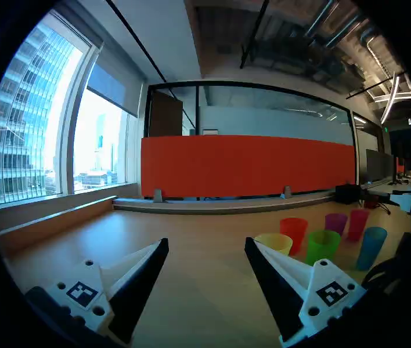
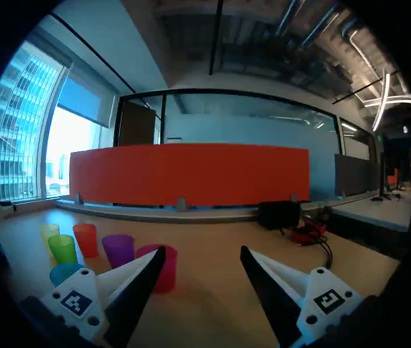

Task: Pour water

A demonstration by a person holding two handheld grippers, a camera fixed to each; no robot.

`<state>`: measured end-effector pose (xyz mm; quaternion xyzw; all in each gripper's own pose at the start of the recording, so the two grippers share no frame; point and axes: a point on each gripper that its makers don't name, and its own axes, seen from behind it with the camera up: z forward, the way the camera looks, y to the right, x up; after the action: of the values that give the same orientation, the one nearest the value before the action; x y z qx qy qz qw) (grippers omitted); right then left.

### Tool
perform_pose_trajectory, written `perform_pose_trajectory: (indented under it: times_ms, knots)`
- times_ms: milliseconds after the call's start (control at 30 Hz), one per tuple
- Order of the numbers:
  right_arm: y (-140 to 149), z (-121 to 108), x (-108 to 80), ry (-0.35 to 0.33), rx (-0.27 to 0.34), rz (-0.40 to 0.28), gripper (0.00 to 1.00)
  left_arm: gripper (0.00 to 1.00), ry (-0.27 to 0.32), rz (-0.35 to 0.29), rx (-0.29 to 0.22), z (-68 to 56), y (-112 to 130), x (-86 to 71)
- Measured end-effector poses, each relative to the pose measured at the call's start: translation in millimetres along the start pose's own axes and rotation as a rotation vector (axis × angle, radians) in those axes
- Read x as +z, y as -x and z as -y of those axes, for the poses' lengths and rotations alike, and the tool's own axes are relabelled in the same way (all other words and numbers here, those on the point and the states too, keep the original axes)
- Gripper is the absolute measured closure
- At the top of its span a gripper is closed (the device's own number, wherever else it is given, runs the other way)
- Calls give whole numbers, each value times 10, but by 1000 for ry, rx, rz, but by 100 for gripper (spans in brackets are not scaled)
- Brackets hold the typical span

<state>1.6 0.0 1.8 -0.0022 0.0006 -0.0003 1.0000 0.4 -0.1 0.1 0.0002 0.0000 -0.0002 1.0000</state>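
Holds left gripper [image 1: 206, 240] and right gripper [image 2: 202, 248] wide open, empty, low over the table [image 1: 165, 223], short of the orange partition [image 1: 246, 165]. Faces coloured cups [image 1: 322, 245] clustered before that partition, probably grouped for easy reach.

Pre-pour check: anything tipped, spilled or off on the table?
Nothing stands out. The cups stand upright in a cluster, the table looks dry, and the left tool and right tool are open and empty.
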Motion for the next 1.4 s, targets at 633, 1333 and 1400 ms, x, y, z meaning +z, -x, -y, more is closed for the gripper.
perform_pose_trajectory:
  times_ms: [633, 1333, 1400]
  knots:
    - [-633, 53, 95, -50, 60, 63, 1, 2, 15, 41, -34, 50, -609, 56]
    - [-2055, 274, 277, -147, 2, 41, 1, 2, 47, 17, 6, 118, -2110, 367]
    - [-2146, 260, 301, -145, 0, 43, 1, 2, 53, 22, 5, 110, -2217, 387]
